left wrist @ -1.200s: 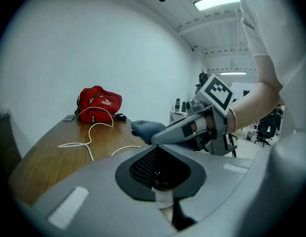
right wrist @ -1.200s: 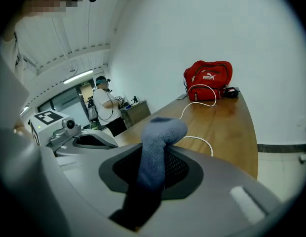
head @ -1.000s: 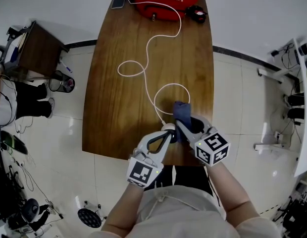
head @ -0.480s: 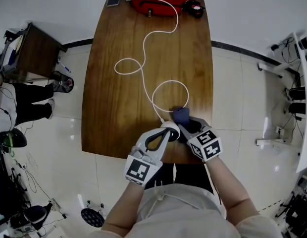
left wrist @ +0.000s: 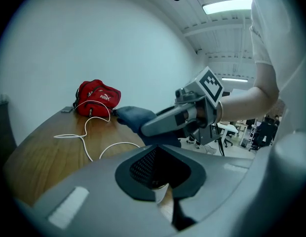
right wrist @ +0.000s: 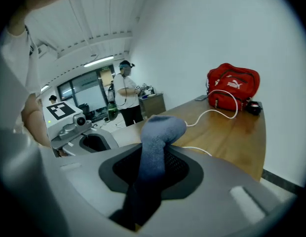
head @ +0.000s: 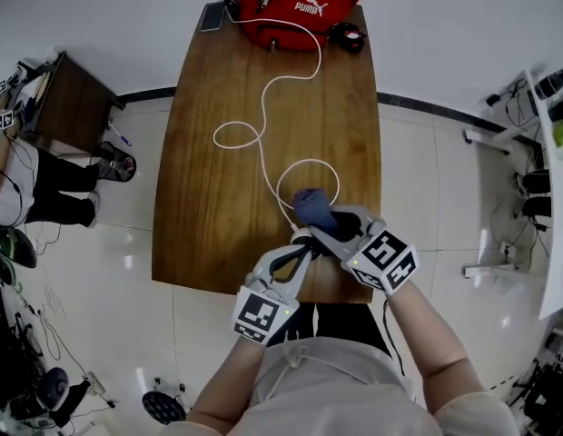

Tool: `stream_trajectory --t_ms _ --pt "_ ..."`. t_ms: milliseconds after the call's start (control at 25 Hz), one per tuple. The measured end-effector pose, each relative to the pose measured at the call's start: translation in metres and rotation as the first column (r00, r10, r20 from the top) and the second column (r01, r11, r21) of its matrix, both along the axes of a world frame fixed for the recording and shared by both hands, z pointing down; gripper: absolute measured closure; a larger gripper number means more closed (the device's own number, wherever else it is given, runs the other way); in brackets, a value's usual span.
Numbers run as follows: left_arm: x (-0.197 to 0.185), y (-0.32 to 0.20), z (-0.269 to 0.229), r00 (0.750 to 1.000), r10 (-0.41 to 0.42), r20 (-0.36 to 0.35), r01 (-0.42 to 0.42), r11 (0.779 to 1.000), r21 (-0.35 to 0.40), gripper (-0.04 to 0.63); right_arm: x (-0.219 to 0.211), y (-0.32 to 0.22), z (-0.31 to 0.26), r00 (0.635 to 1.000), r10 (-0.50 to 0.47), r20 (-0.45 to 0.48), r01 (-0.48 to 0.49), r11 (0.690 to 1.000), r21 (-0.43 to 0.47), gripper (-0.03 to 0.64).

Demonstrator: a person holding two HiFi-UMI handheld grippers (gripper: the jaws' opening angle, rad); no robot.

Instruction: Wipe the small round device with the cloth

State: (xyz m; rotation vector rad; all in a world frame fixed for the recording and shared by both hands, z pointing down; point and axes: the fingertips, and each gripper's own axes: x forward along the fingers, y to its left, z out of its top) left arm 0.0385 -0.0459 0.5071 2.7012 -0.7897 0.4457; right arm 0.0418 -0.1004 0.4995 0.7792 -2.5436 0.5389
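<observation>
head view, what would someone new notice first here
The red bag at the far end of the wooden table stands out, with a white cable looping from it toward the near edge. There the right tool is shut on a blue cloth, right beside the left tool shut on the small round device.

The small round device [head: 301, 235] is largely hidden by the cloth [head: 311, 205]

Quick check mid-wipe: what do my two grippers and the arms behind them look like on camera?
Both the left gripper and right gripper have grey wedge-shaped bodies with black mesh-textured jaw linings. Each carries a white cube printed with black square markers; a small green light shows by the right one. The person wears a pale short-sleeved shirt.
</observation>
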Motion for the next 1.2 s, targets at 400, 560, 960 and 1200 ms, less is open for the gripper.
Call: stream_trajectory --t_ms 400,560,960,1200 --pt "0.000 -0.007 -0.005 0.995 -0.074 -0.061 0.069 0.995 -0.066 0.589 -0.023 -0.016 0.036 0.977 -0.210 0.045 0.214 0.964 -0.156 0.509" --pt "0.001 -0.010 -0.004 0.991 -0.131 -0.032 0.128 0.990 -0.063 0.589 -0.024 -0.025 0.050 0.963 -0.269 0.022 0.269 0.949 -0.164 0.509" --pt "-0.008 -0.014 -0.003 0.956 -0.292 -0.040 0.285 0.950 -0.123 0.589 -0.010 -0.012 0.110 0.937 -0.340 -0.073 0.303 0.900 -0.313 0.511" --pt "-0.007 -0.016 0.003 0.947 -0.322 -0.008 0.319 0.940 -0.121 0.589 0.022 -0.011 0.092 0.936 -0.328 -0.128 0.294 0.928 -0.228 0.509"
